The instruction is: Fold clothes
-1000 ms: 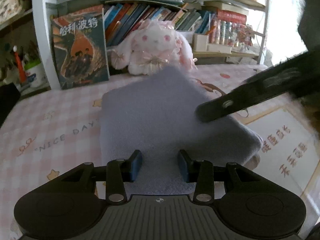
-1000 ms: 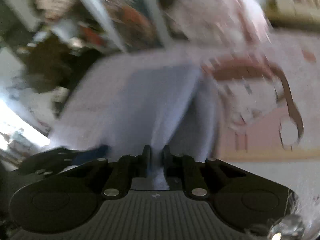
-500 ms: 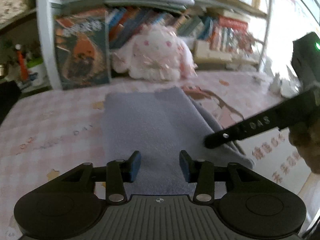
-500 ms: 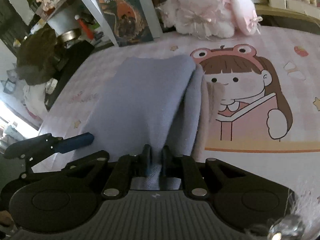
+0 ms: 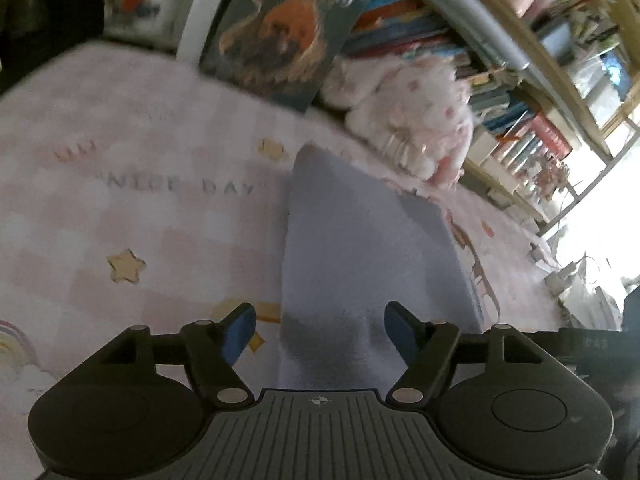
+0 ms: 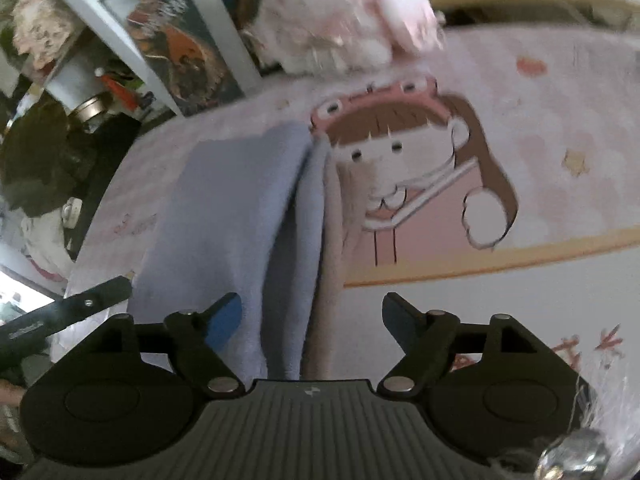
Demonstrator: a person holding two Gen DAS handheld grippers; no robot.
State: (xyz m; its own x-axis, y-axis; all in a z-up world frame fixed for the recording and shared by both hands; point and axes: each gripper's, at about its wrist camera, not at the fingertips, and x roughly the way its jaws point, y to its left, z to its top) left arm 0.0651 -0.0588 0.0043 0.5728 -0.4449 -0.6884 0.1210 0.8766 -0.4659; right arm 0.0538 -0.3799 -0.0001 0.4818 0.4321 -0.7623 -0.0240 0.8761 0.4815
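A pale blue-grey folded garment [image 5: 360, 248] lies flat on the pink printed bed sheet [image 5: 120, 208]. My left gripper [image 5: 320, 330] is open and empty over the garment's near end. In the right wrist view the same garment [image 6: 240, 208] shows as a long folded stack with layered edges on its right side. My right gripper [image 6: 312, 320] is open and empty, its jaws wide either side of the garment's near end. A finger of the left gripper [image 6: 68, 312] shows at the left edge of the right wrist view.
A pink plush rabbit [image 5: 416, 120] sits at the head of the bed against a bookshelf [image 5: 500, 80] with a large upright book [image 5: 288, 28]. The sheet has a cartoon girl print [image 6: 420, 176] right of the garment. Dark clutter [image 6: 44, 160] lies beyond the left bed edge.
My right gripper has opened and let go of the garment's edge. My left gripper has opened wider and swung left. The garment now lies flat and folded.
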